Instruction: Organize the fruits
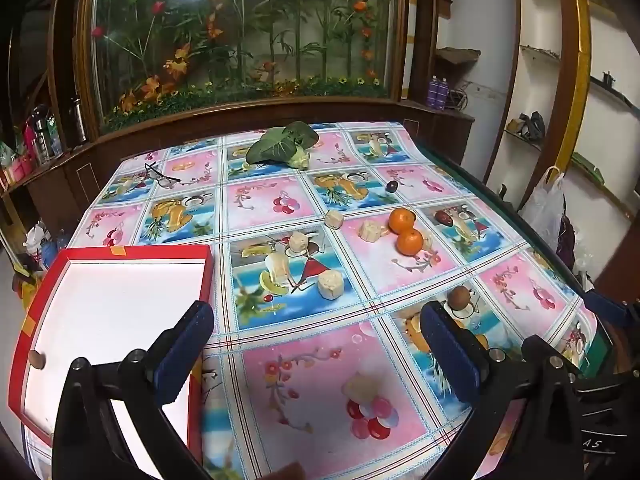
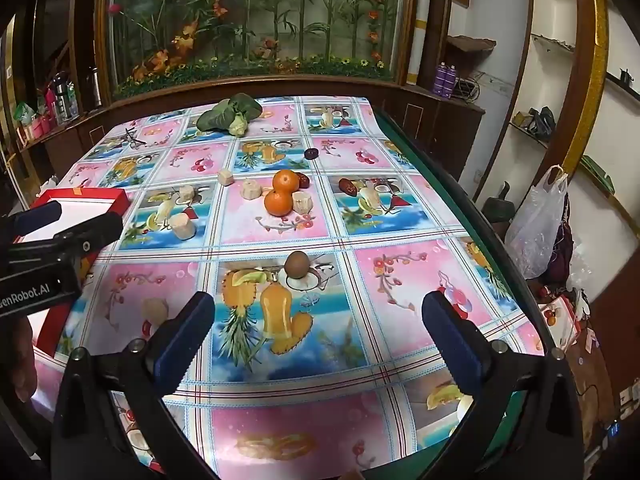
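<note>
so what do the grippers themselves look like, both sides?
Both match: black plastic frames with silver screws and two fingers faced with ribbed dark-blue pads. The left gripper has a white "GenRobot.AI"-style mark, partly cropped, on its body in the right wrist view. The right gripper shows none.

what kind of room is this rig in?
Likely a home living or dining room: a table under a fruit-print tablecloth, a glass-fronted wooden cabinet of artificial flowers behind it, and wall shelves holding household clutter.

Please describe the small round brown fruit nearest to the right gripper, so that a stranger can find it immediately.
On the patterned tablecloth, look nearer than the two oranges. The brown fruit sits alone there, ahead of the open right gripper. It is dull brown and round, unlike the pale cut chunks.
</note>
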`<state>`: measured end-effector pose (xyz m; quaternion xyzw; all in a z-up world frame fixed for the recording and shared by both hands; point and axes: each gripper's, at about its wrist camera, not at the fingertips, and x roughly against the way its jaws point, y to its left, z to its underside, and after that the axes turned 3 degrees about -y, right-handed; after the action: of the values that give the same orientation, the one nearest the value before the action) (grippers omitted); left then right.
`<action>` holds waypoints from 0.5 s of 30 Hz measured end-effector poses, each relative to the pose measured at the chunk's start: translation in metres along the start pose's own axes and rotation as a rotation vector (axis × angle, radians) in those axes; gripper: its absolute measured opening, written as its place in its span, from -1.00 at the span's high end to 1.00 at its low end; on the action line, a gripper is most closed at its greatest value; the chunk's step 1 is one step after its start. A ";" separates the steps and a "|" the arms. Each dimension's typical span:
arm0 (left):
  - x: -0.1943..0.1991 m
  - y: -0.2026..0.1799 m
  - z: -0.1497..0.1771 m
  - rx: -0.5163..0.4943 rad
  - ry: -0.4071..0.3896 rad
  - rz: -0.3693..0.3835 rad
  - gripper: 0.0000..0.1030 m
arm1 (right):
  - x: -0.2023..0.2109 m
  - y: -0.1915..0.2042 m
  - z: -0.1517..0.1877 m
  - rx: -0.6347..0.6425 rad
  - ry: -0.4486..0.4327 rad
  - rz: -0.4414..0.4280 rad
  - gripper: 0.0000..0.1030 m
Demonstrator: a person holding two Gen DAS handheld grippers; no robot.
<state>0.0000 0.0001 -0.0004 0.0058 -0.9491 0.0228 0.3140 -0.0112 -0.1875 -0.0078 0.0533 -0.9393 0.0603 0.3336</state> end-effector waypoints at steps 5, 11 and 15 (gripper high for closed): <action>-0.001 0.000 0.000 0.002 0.002 -0.004 -0.99 | 0.000 0.001 0.000 -0.005 0.000 0.002 -1.00; 0.003 0.005 0.001 0.006 0.007 -0.004 -0.99 | 0.000 -0.002 0.000 -0.004 -0.003 0.006 -1.00; 0.004 0.005 0.000 0.007 0.008 -0.007 -0.99 | -0.001 -0.003 -0.001 -0.006 -0.001 0.005 -1.00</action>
<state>-0.0035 0.0052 0.0015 0.0102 -0.9477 0.0252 0.3179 -0.0097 -0.1899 -0.0071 0.0501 -0.9398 0.0581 0.3330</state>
